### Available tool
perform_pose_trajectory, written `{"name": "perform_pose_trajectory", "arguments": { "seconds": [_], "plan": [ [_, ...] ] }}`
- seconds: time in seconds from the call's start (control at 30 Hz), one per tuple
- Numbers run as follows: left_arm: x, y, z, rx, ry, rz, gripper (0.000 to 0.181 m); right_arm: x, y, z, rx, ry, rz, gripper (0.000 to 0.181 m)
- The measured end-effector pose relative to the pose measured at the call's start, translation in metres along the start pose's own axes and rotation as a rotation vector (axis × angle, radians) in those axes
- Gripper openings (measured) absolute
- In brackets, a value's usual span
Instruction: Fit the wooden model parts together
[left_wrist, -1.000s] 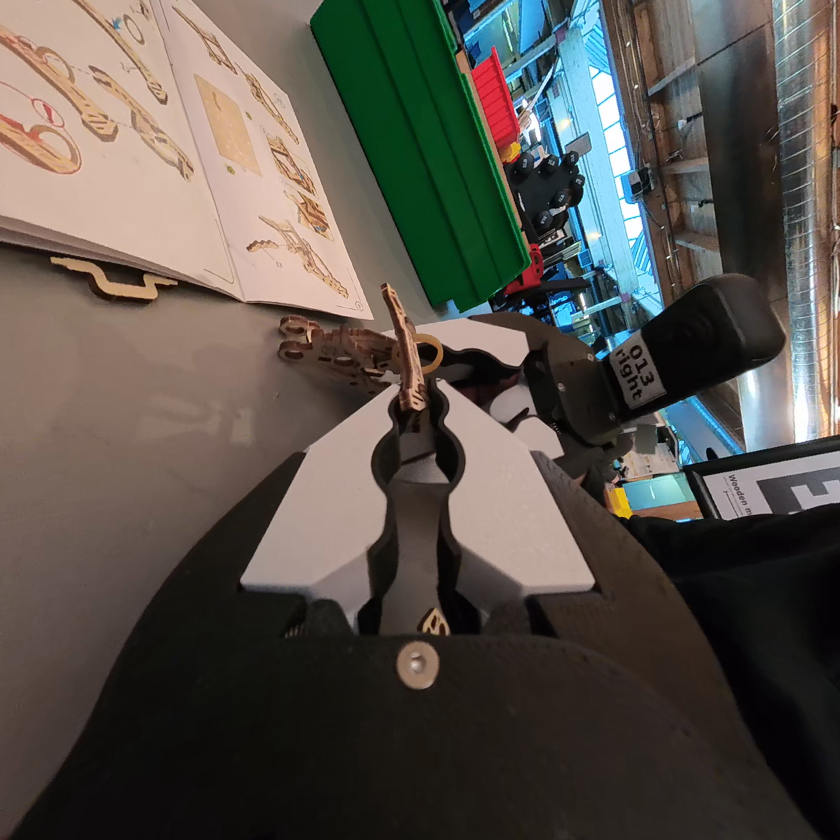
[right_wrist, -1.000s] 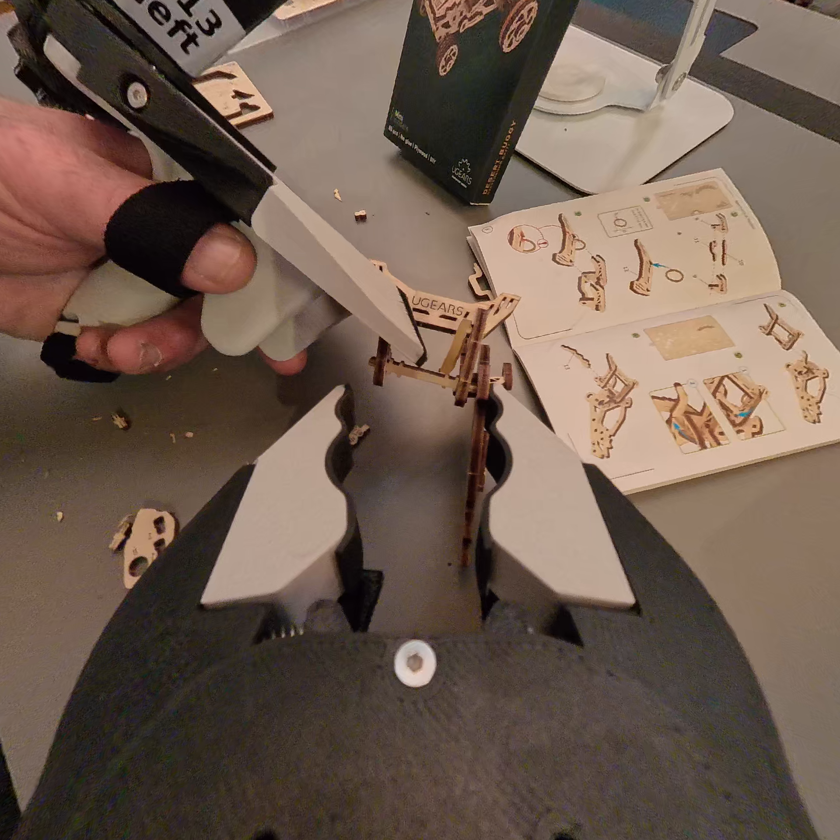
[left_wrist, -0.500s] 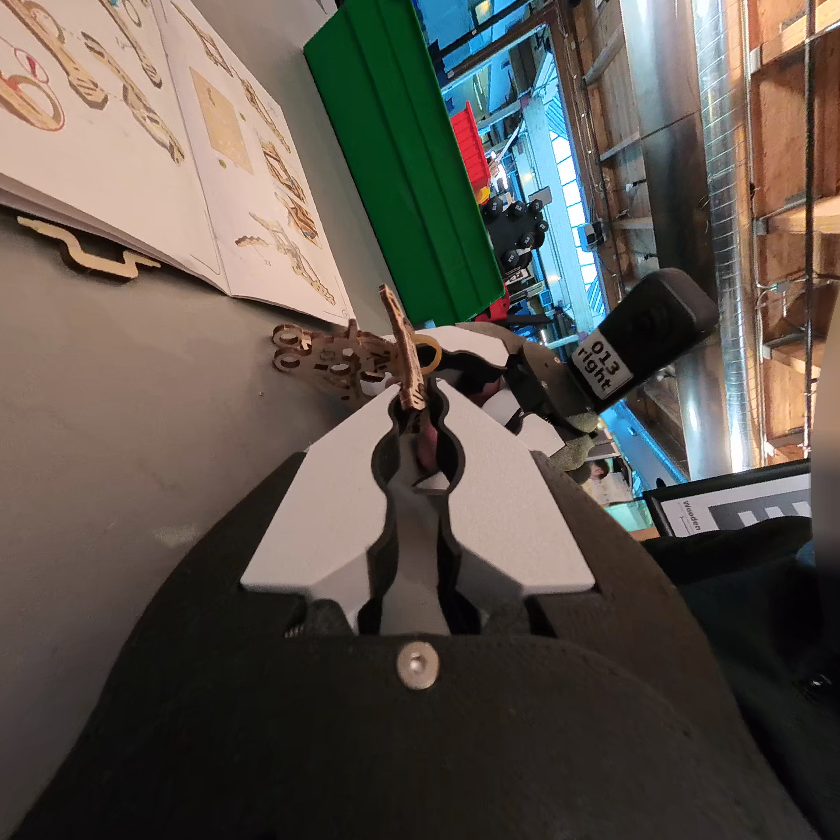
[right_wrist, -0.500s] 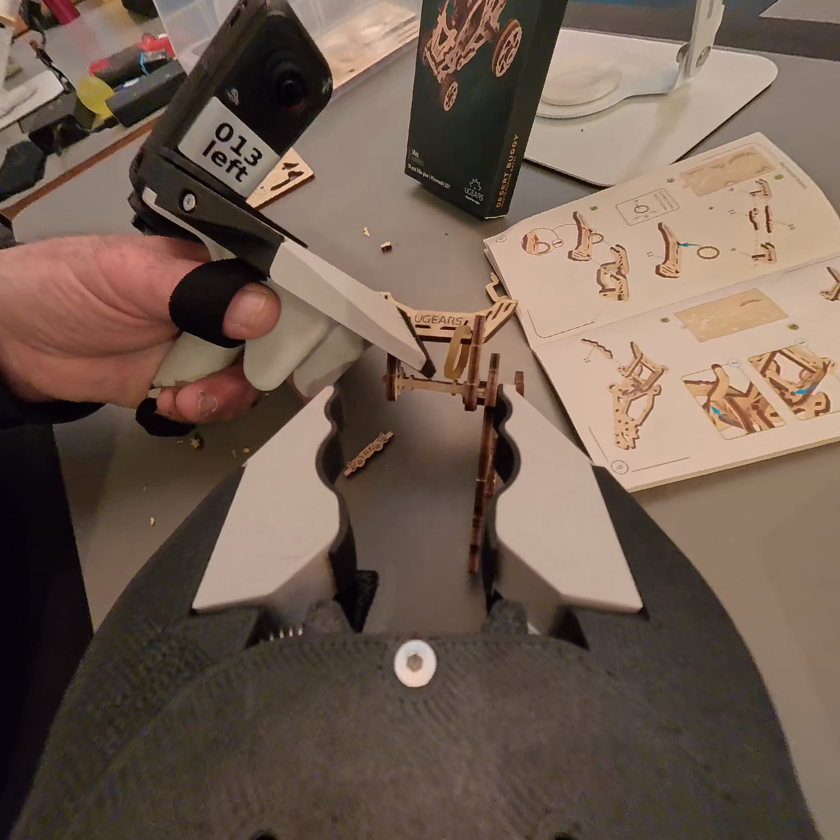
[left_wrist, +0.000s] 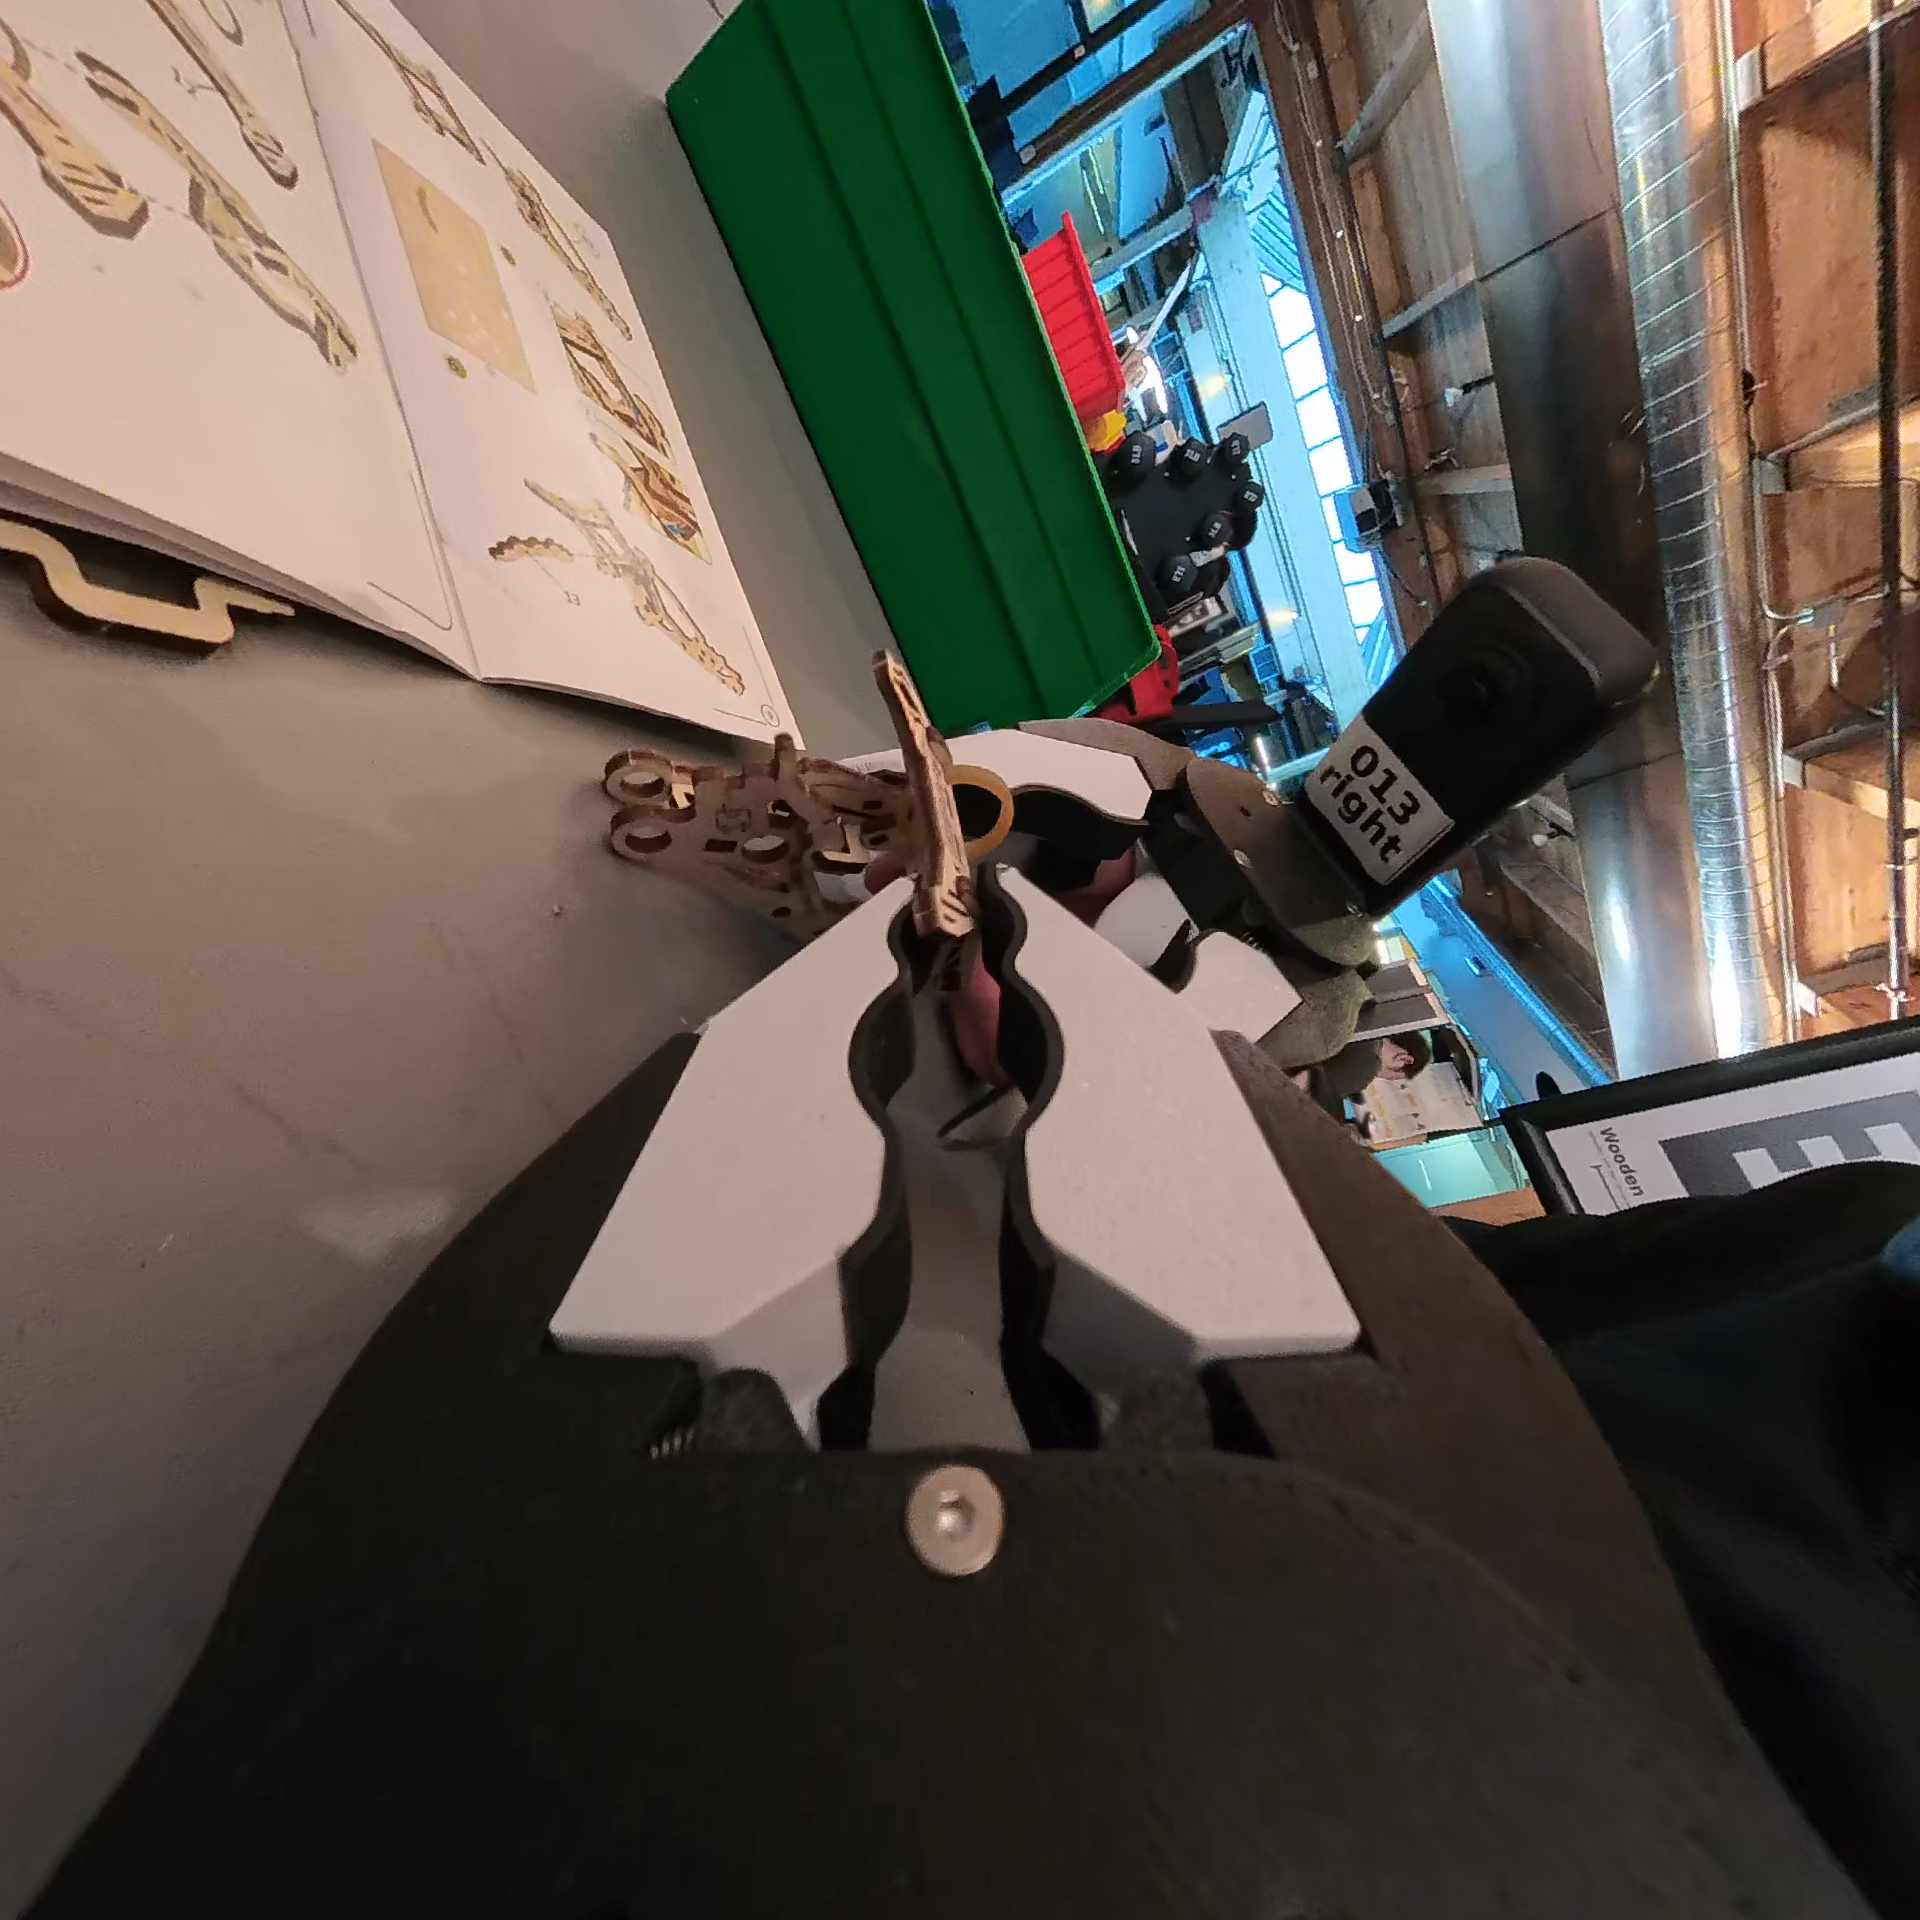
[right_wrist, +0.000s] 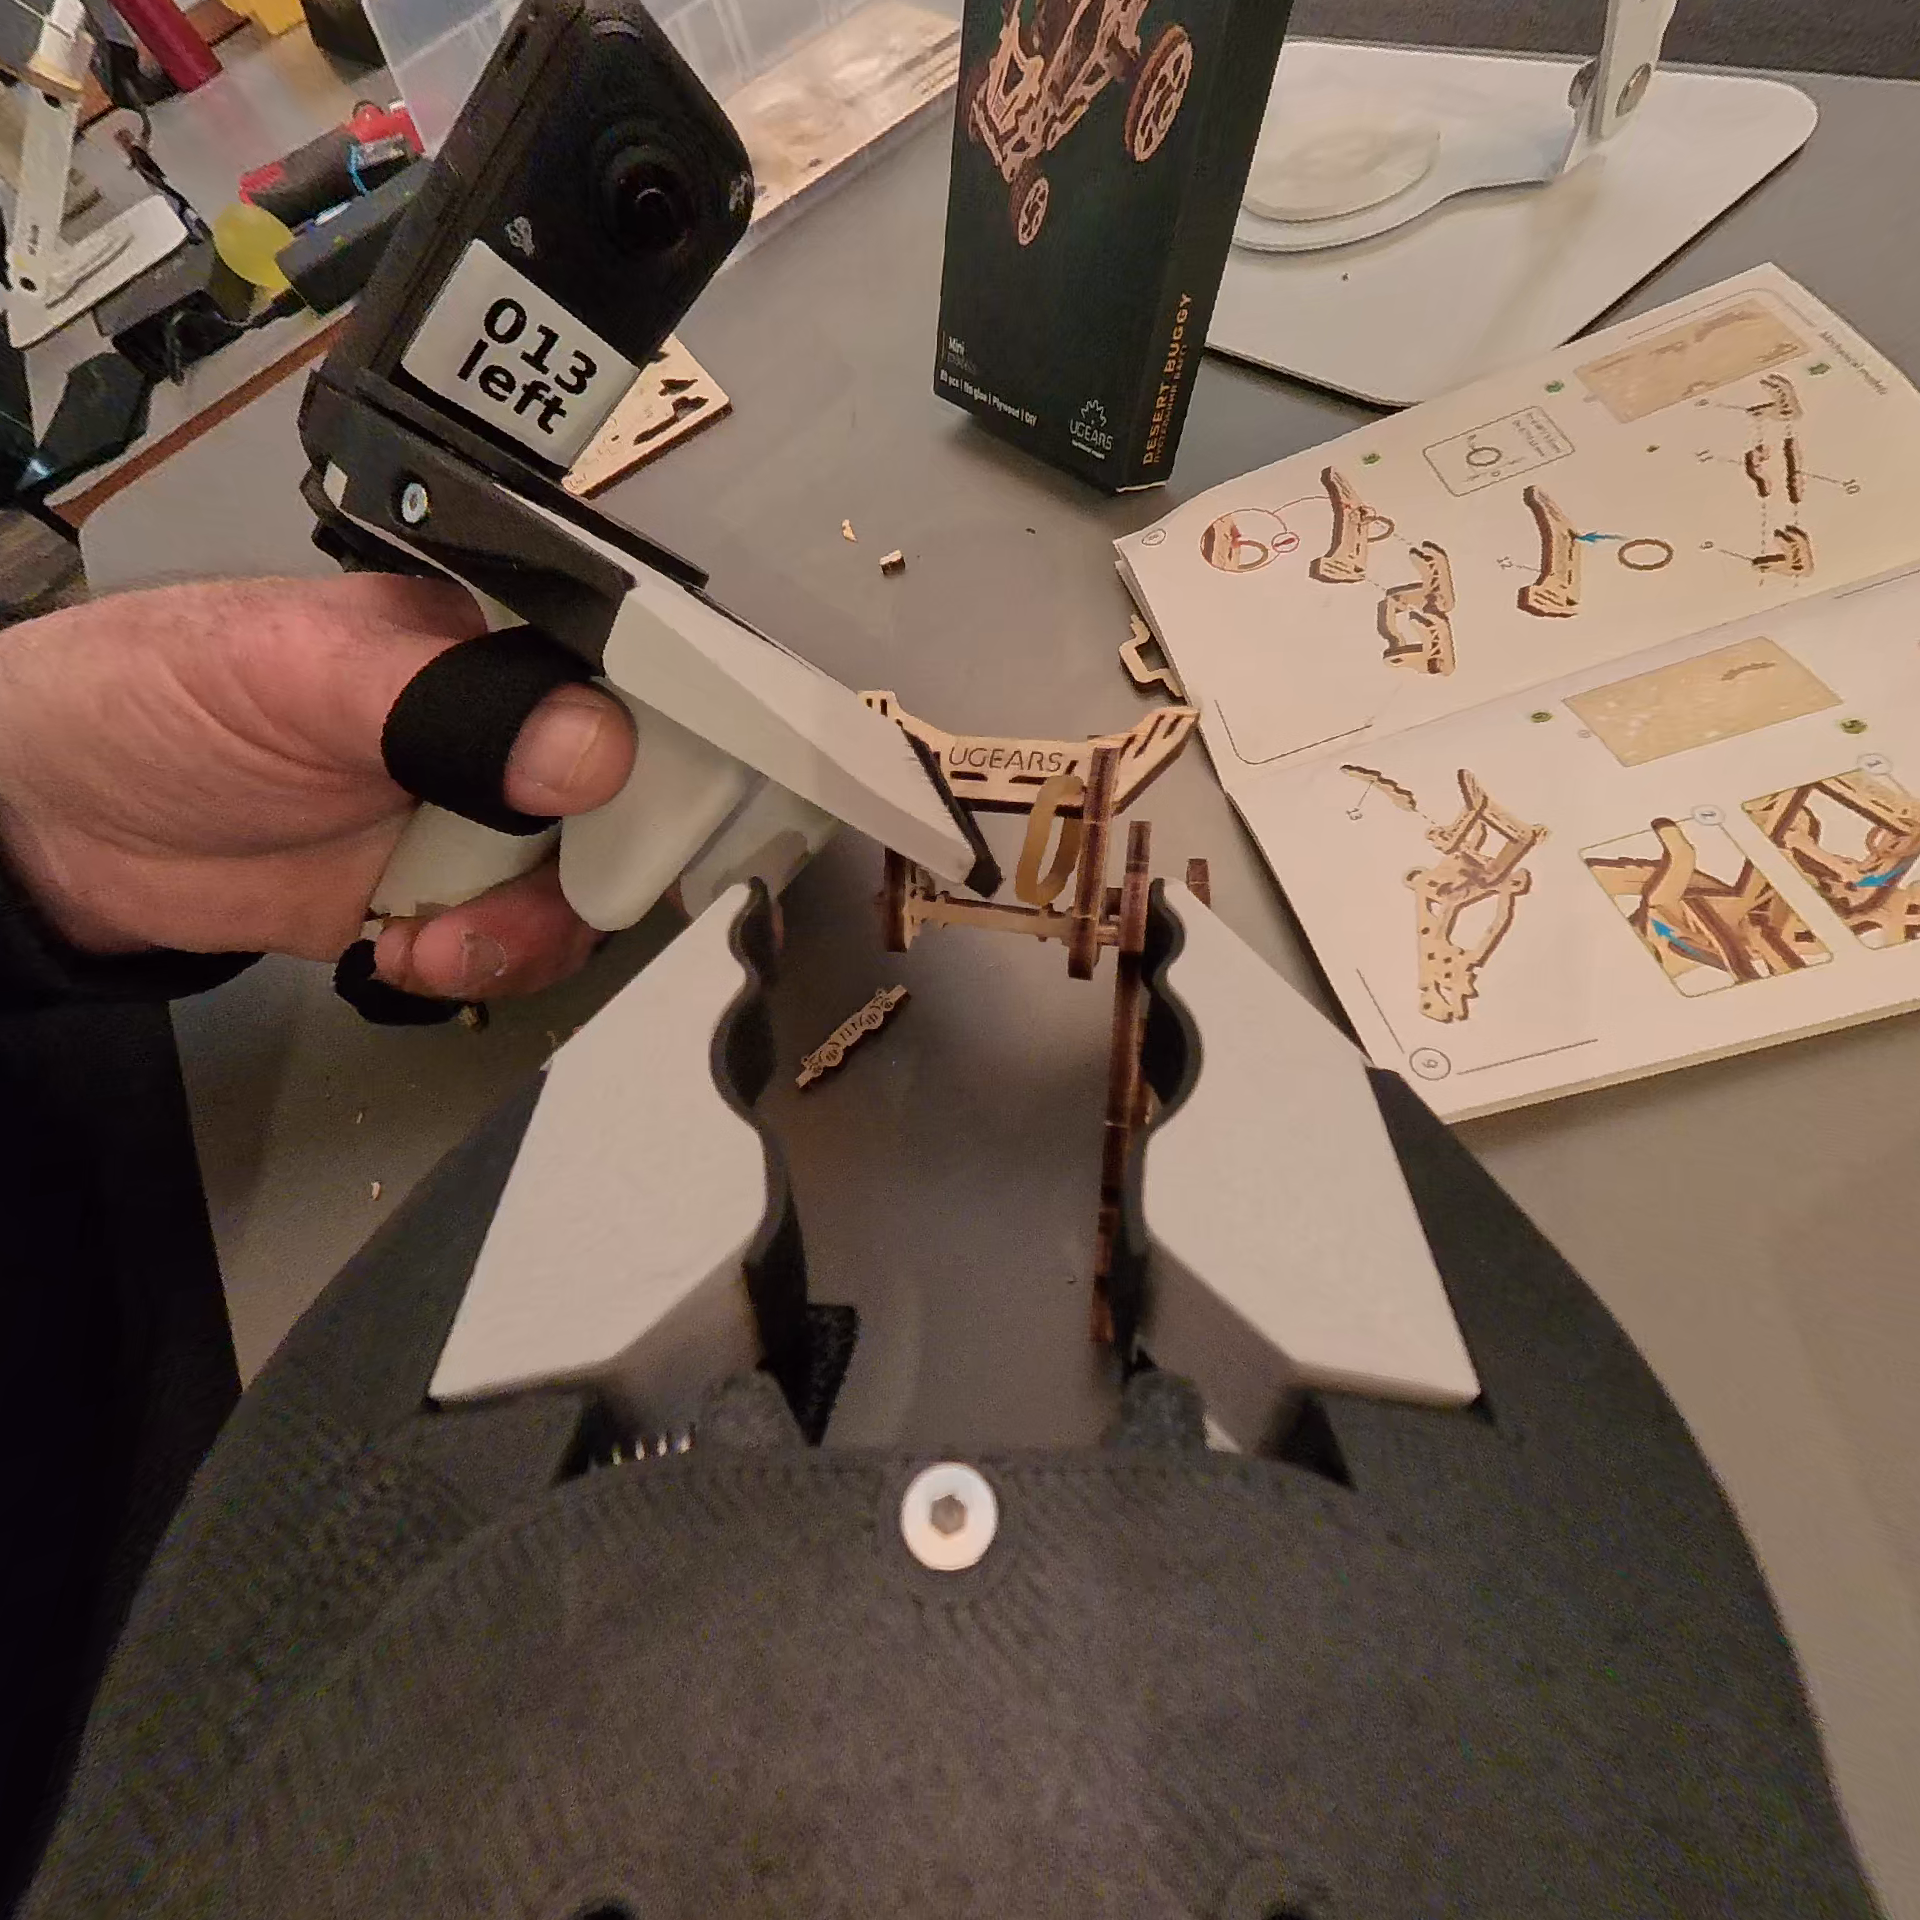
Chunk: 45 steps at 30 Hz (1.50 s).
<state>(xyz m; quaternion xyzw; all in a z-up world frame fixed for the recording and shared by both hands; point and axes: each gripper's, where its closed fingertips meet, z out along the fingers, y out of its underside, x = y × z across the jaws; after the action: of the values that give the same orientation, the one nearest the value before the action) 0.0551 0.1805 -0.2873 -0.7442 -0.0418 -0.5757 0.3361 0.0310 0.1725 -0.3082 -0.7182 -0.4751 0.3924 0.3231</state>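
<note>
Wooden model (right_wrist: 1023, 842): a partly built frame of laser-cut plywood, held above the grey table (right_wrist: 935, 582) between the two grippers. Its upper crossbar bears engraved lettering. A tan rubber band (right_wrist: 1049, 847) hangs on the frame just beside the left gripper's tips.

Left gripper (left_wrist: 951, 914): jaws nearly together, pinching a thin edge of the model at the tips. In the right wrist view a hand (right_wrist: 260, 769) grips its handle, black loops over the thumb and a finger; a white printed label sits under its camera.

Right gripper (right_wrist: 961, 914): jaws wide apart. A flat upright wooden strip (right_wrist: 1127, 1049) of the model lies against the inner face of the right-hand finger (right_wrist: 1278, 1143); the other finger touches nothing. Whether the strip is actually gripped, I cannot tell.

On the table under the open jaws: a small loose wooden piece (right_wrist: 852, 1036). Further out: an open instruction booklet (right_wrist: 1558, 665) with printed diagrams, a curved wooden offcut (left_wrist: 125, 597) poking out from under its edge, and a dark box (right_wrist: 1091, 229), upright, with a picture of a buggy and printed lettering. Behind, a white stand base (right_wrist: 1455, 208). A green bin (left_wrist: 914, 343) shows in the left wrist view.
</note>
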Motion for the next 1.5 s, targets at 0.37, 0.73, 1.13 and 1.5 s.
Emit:
{"name": "perform_pose_trajectory", "arguments": {
  "seconds": [0.37, 0.73, 1.13, 1.5],
  "plan": [
    [-0.002, -0.003, 0.000, 0.010, -0.049, 0.059, 0.006, -0.001, -0.002, -0.003, 0.019, -0.025, 0.034, 0.072],
    [-0.003, -0.003, 0.001, -0.068, -0.157, 0.263, 0.006, -0.001, -0.002, -0.003, 0.020, -0.033, 0.035, 0.076],
    [-0.003, -0.007, -0.001, -0.086, -0.150, 0.247, 0.006, -0.002, -0.002, -0.002, 0.018, -0.024, 0.018, 0.076],
    [-0.007, -0.012, -0.004, 0.023, -0.016, -0.071, 0.006, 0.002, -0.001, -0.002, 0.010, 0.008, 0.008, 0.064]
  ]
}}
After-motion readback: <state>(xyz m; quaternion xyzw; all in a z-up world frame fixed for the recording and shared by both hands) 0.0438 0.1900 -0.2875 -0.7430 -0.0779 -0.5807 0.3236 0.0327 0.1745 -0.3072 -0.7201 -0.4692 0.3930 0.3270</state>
